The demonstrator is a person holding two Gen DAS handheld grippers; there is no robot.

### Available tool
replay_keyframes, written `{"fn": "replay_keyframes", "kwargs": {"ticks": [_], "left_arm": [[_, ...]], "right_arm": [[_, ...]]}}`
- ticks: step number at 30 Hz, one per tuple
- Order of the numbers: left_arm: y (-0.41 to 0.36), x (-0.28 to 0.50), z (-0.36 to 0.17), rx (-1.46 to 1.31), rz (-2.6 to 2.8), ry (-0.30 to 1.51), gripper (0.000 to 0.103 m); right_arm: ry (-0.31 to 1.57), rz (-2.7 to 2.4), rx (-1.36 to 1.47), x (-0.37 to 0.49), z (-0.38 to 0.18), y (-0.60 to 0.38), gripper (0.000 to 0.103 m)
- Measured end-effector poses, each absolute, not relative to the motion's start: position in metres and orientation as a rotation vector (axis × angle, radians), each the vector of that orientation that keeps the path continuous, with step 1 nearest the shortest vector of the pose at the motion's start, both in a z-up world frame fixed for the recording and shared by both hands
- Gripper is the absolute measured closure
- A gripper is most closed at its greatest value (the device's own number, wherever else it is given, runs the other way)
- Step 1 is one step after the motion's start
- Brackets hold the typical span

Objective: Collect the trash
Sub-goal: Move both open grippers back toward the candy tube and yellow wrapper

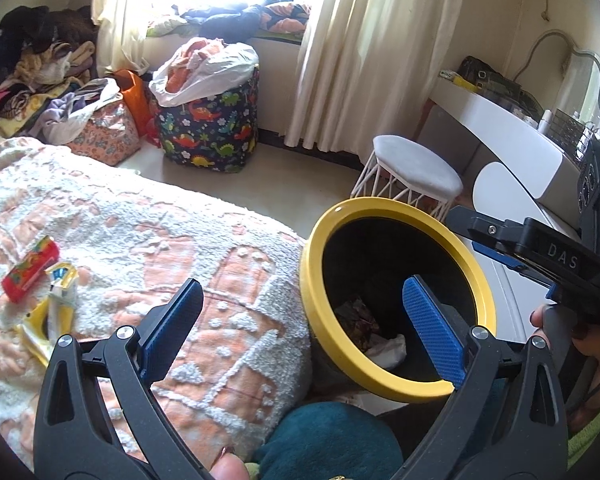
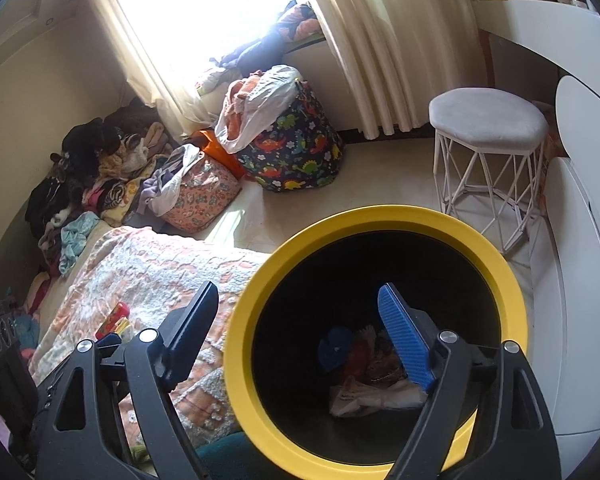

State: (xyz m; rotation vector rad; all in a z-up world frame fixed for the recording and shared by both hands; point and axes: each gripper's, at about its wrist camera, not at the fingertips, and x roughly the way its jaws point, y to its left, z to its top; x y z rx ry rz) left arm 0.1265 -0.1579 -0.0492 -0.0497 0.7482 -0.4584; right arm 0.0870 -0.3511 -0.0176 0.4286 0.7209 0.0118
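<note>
A black bin with a yellow rim (image 1: 312, 276) (image 2: 240, 320) stands beside the bed and holds crumpled wrappers (image 2: 376, 392) and a blue scrap (image 2: 334, 346). On the bed blanket lie a red wrapper (image 1: 30, 270) (image 2: 114, 318) and a yellow-and-white wrapper (image 1: 54, 304). My left gripper (image 1: 302, 304) is open and empty, above the bed edge and the bin rim. My right gripper (image 2: 300, 308) is open and empty, over the bin mouth; it also shows in the left wrist view (image 1: 500, 240) at the right.
A pink-and-white blanket (image 1: 140, 240) covers the bed. A white wire stool (image 2: 488, 120), a white dresser (image 1: 512, 132), a dinosaur-print bag (image 1: 208, 124) and piles of clothes (image 2: 96, 172) stand around the floor by the curtained window.
</note>
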Motion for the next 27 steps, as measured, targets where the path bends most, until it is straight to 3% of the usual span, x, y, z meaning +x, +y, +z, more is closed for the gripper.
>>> {"fn": "replay_keyframes", "kwargs": {"ticks": [27], "left_arm": [[-0.075,0.117,-0.039,-0.084,-0.285,0.683,0.011]], "right_arm": [[0.683,0.146,0.32,0.083,0.007,-0.281,0.023]]}}
